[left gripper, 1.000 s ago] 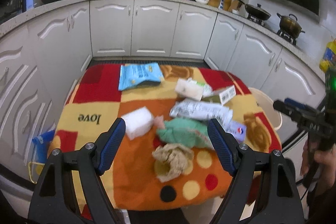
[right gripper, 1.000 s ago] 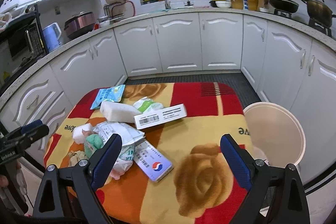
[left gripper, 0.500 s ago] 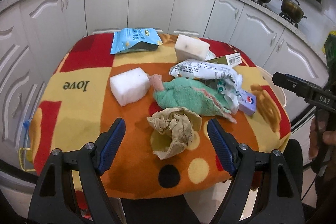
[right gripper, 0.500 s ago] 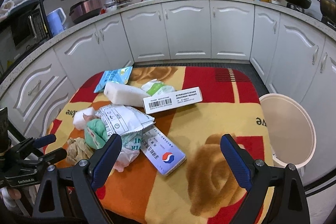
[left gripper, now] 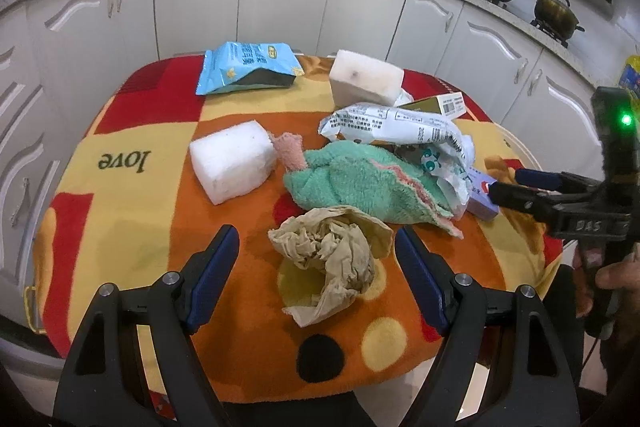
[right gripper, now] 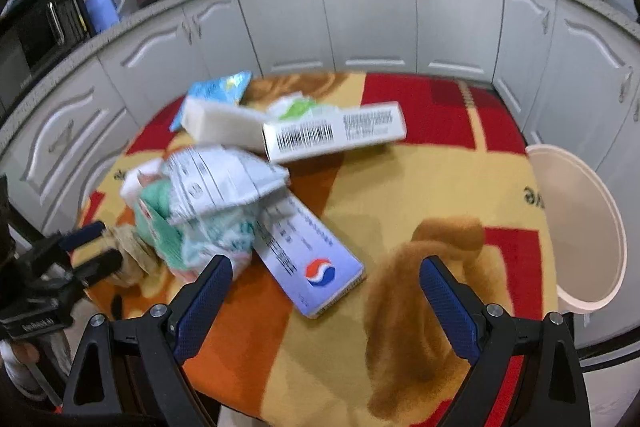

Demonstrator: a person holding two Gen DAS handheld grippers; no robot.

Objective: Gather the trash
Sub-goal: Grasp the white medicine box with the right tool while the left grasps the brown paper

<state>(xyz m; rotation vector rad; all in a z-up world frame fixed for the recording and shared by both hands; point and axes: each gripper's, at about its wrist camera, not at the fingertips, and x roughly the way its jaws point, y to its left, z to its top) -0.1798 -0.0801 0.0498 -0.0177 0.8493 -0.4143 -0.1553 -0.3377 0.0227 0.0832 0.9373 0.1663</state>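
Note:
Trash lies on a table with a red, orange and yellow cloth (left gripper: 132, 211). A crumpled brown paper (left gripper: 332, 255) sits between the open jaws of my left gripper (left gripper: 318, 251). Behind it lie a green towel (left gripper: 360, 183), a white foam block (left gripper: 232, 167), a crinkled white wrapper (left gripper: 392, 127), a blue snack bag (left gripper: 248, 65) and a second white block (left gripper: 366, 79). My right gripper (right gripper: 326, 279) is open over a flat lilac box (right gripper: 310, 259). A long barcode box (right gripper: 334, 137) lies further back. A cream bin (right gripper: 576, 231) stands at the table's right edge.
White kitchen cabinets (left gripper: 280, 11) curve around the table on the far side and both flanks. The right gripper shows at the right of the left wrist view (left gripper: 536, 187); the left gripper shows at the left of the right wrist view (right gripper: 86, 247).
Both grippers have moved forward and down toward the table. The brown paper now lies between the left jaws, and the lilac box lies just ahead of the right jaws.

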